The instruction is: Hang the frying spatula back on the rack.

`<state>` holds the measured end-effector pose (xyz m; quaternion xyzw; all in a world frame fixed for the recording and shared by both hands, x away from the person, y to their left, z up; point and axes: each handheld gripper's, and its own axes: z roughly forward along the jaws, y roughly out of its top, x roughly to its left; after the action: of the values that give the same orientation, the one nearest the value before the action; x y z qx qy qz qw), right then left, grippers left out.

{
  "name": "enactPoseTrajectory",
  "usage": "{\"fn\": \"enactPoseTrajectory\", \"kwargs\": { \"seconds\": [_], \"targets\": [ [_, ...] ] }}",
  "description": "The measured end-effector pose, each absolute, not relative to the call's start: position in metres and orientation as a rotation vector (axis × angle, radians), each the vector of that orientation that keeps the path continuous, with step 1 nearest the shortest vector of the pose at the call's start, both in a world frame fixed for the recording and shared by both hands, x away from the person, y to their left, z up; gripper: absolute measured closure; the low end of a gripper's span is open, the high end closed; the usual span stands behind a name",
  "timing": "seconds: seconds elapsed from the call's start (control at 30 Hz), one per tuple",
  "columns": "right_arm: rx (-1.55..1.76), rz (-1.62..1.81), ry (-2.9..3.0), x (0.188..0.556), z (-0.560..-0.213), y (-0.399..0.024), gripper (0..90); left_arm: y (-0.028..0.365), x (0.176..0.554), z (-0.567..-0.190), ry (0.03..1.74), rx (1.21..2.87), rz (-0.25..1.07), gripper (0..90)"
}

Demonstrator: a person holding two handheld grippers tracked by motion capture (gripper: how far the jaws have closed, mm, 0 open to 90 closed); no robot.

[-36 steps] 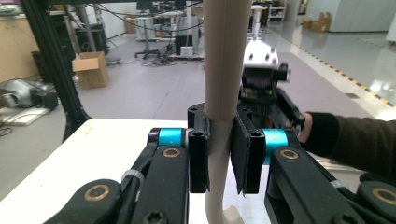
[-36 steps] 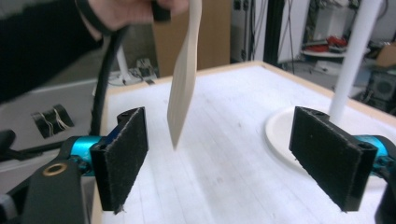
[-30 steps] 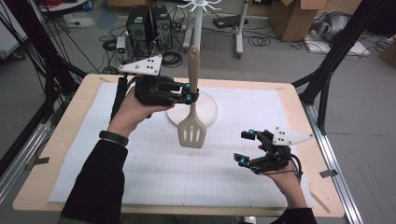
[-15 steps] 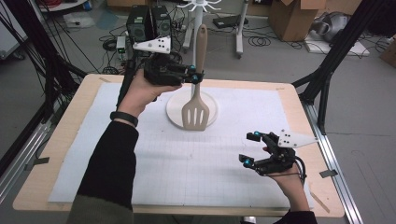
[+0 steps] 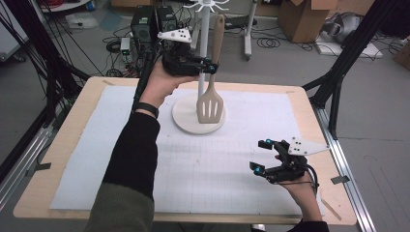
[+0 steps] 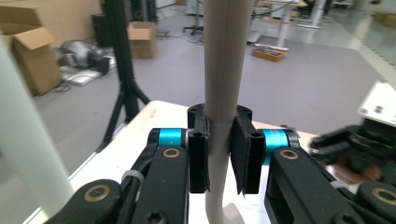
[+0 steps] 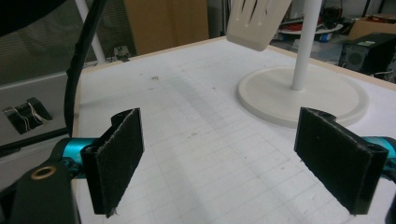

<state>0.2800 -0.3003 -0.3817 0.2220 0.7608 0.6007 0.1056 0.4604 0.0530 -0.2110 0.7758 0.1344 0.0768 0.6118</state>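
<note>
A beige slotted spatula (image 5: 211, 104) hangs upright above the table, its handle (image 6: 223, 70) clamped between the pads of my left gripper (image 5: 211, 67). It is held in front of the white stand's pole (image 5: 203, 53), blade over the round base (image 5: 186, 118). In the left gripper view the jaws are shut on the spatula handle. My right gripper (image 5: 263, 155) rests low near the table's right front, open with nothing between its pads (image 7: 116, 156). The spatula blade (image 7: 256, 21) shows at the top of the right gripper view, beside the pole (image 7: 306, 44).
A white gridded mat (image 5: 217, 164) covers the wooden table (image 5: 72, 125). The stand carries hooks at its top (image 5: 205, 6). Black frame legs (image 5: 338, 67) flank the table; boxes (image 5: 302, 19), cables and equipment lie on the floor behind.
My left gripper has carried the spatula up and away from me toward the stand's pole. The right gripper has stayed in place.
</note>
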Motion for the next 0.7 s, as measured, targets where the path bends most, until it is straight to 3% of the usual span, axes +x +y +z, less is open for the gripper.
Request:
{"fn": "enactPoseTrajectory", "kwargs": {
  "seconds": [0.7],
  "targets": [
    [0.671,1.770,2.254,0.279,-0.388,-0.304,14.8,0.055,0.483,-0.215,0.400,1.778,0.195,77.7]
  ]
}}
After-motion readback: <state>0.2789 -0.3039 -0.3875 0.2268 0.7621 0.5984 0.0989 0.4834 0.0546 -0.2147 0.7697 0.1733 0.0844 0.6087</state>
